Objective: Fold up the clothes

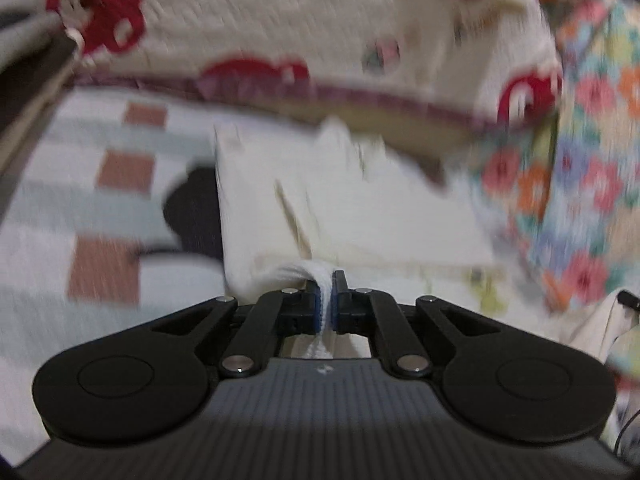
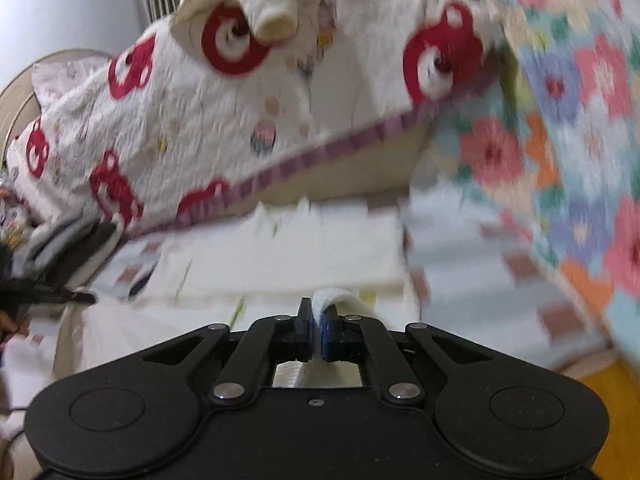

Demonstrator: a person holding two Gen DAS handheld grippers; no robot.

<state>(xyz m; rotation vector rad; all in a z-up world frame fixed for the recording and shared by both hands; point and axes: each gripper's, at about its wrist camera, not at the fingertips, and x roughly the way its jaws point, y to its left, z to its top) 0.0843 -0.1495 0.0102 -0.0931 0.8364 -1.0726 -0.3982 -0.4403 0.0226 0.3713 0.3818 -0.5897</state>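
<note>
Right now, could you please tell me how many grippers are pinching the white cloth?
2: the left gripper is shut on one bunched edge of the white cloth, and the right gripper is shut on another.

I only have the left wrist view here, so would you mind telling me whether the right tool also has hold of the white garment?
Observer: Yes, the right tool is shut on a fold of the white garment.
Operator: Thank you. Is anything lying on the red-patterned blanket?
Observer: A rolled cream cloth sits on top of the red-patterned blanket.
Operator: And what is past its far left end?
Observer: A pale wall and a curved beige rim, partly covered by the blanket.
</note>
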